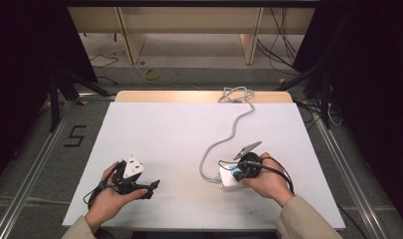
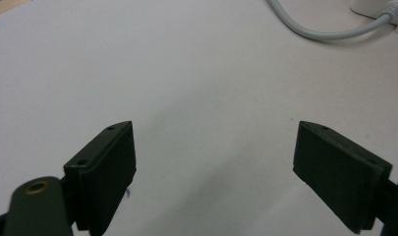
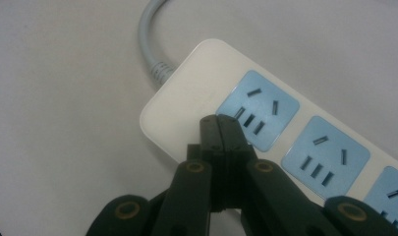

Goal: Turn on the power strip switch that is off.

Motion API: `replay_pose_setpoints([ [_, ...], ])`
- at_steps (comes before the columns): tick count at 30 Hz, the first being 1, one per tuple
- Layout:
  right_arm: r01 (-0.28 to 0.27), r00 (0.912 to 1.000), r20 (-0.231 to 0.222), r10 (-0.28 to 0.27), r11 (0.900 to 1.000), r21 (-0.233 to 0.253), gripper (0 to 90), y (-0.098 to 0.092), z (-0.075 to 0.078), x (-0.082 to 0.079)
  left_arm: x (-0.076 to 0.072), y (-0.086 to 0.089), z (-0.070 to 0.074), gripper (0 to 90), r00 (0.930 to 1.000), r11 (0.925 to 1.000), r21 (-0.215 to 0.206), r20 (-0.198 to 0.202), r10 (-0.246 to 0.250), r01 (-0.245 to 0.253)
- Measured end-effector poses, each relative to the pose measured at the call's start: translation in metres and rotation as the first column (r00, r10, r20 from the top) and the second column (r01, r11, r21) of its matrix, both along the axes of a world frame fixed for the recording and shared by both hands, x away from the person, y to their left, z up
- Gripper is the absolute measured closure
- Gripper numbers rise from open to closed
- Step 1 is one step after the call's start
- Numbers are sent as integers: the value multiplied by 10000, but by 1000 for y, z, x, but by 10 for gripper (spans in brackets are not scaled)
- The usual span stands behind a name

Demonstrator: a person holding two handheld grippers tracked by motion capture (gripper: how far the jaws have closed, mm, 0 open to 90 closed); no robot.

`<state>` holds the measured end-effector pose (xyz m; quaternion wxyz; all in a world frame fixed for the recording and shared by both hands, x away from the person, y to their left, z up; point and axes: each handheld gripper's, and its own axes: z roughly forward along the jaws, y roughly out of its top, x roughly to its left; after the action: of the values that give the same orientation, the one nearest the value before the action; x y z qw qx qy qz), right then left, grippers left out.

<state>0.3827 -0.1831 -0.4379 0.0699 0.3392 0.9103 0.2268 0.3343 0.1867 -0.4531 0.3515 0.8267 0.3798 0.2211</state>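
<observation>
Jaws pressed flat together with nothing between them: that is the right gripper (image 3: 220,129), its joined tips poised over the near end of a white plastic power strip with pale blue socket faces (image 3: 186,105), right at the edge of the first socket; whether the tips touch the casing cannot be told. The strip lies flat on the white table top (image 1: 179,134), and in the high view it sits just under the right gripper (image 1: 246,167), at the right hand (image 1: 268,181). A grey round cable (image 1: 229,134) leaves the strip's end, curves out over the table and runs to the far edge, where it bunches in loops. The left gripper (image 2: 213,167) has its jaws spread wide and holds nothing, only bare table between them. It sits low on the table's left side in the left hand (image 1: 107,196), well apart from the strip.
</observation>
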Motion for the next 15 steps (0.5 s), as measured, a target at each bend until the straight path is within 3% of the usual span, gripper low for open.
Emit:
replay_pose_setpoints([
  [15,93,9999,55,-93,9999,-84,900,2,-2,-2,0,-1,0,159,10000,10000,10,24,5,-5],
])
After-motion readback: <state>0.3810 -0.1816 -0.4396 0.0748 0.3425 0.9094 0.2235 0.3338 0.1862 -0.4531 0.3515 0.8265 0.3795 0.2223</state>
